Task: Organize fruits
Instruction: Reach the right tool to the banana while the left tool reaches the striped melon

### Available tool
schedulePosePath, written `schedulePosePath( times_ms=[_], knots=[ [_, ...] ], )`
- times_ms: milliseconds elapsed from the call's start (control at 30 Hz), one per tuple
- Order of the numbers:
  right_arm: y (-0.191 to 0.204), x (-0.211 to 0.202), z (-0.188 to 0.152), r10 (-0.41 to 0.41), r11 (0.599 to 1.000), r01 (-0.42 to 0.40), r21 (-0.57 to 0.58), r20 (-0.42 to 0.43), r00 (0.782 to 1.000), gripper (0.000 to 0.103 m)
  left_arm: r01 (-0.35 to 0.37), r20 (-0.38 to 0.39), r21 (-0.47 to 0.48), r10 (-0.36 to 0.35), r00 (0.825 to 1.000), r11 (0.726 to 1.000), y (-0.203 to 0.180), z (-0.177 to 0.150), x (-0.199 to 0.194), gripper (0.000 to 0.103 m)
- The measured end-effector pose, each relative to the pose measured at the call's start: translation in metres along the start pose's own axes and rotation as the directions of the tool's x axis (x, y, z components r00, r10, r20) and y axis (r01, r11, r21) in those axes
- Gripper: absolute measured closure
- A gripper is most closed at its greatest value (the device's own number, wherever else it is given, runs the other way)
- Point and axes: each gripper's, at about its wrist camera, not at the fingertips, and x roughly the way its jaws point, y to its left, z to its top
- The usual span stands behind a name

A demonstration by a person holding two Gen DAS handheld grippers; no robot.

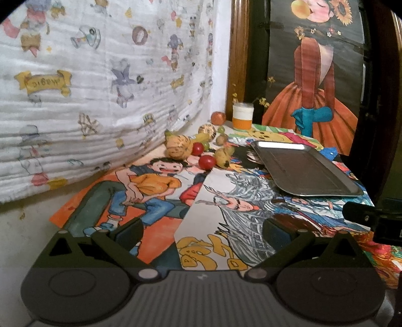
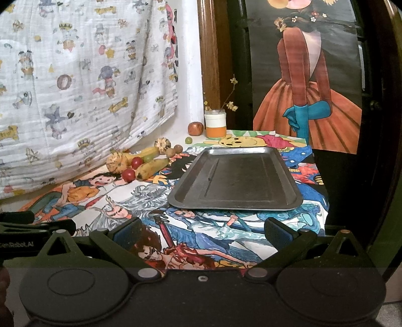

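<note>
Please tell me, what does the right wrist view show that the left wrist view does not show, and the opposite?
Only the right wrist view shows the whole tray, all four rims, and the flower twig standing in the jar.

Only the left wrist view shows the painted face and the sunflowers at the top of the poster; there the tray is seen only obliquely.

Both show open tongs, left and right, holding nothing, the fruit pile left of the empty tray, the apple beside the jar, the drawings and the printed cloth.

Grey metal tray [image 2: 236, 178]; red tomatoes [image 2: 128, 174]; yellow banana [image 2: 152, 168]; orange-white jar [image 2: 215, 123].
</note>
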Motion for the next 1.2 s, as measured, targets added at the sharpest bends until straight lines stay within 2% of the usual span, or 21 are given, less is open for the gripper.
schedulePosePath(
  times_ms=[67,200,367,467,567,700,800,900,1033,1100,1200],
  knots=[
    [0.001,-0.001,0.006,0.005,0.999,-0.005,-0.046,-0.016,1.0,0.0,0.02,-0.029,-0.014,-0.02,0.999,1.0,0.004,0.006,0.0,0.0],
    [0.006,-0.003,0.023,0.05,0.984,-0.048,-0.169,0.007,0.999,0.0,0.036,-0.03,-0.014,-0.036,0.999,0.999,0.016,0.024,0.004,0.0],
    [0.013,-0.002,0.053,0.114,0.925,-0.097,-0.368,0.027,0.993,0.0,0.035,0.006,0.0,-0.035,0.999,0.999,0.03,0.05,0.014,0.0],
    [0.01,0.004,0.076,0.132,0.909,-0.116,-0.399,0.012,0.991,0.0,0.03,0.016,0.033,-0.031,0.999,0.999,0.033,0.06,0.025,0.0],
    [0.001,0.015,0.107,0.165,0.922,-0.161,-0.352,-0.019,0.986,0.0,0.041,0.016,0.059,-0.042,0.999,0.997,0.036,0.065,0.035,0.0],
    [-0.009,0.037,0.151,0.229,0.945,-0.242,-0.221,-0.08,0.97,0.0,0.048,0.015,0.039,-0.049,0.999,0.998,0.042,0.073,0.052,0.0],
    [-0.008,0.064,0.17,0.266,0.943,-0.286,-0.173,-0.127,0.956,0.0,0.049,0.004,-0.034,-0.048,0.999,0.998,0.049,0.08,0.067,0.0],
    [-0.002,0.103,0.182,0.272,0.942,-0.304,-0.14,-0.209,0.939,0.0,-0.003,-0.029,-0.128,0.0,1.0,0.992,0.054,0.085,0.085,0.0],
    [0.003,0.16,0.191,0.305,0.948,-0.319,0.013,-0.336,0.891,0.001,-0.03,-0.074,-0.234,0.013,0.997,0.972,0.062,0.088,0.109,0.0],
    [0.007,0.179,0.19,0.314,0.943,-0.331,0.01,-0.353,0.881,0.001,-0.033,-0.091,-0.291,0.007,0.996,0.956,0.068,0.09,0.12,0.0],
    [0.008,0.2,0.186,0.311,0.939,-0.343,-0.026,-0.361,0.879,0.004,-0.02,-0.103,-0.369,-0.02,0.994,0.929,0.077,0.093,0.134,0.0]
  ],
)
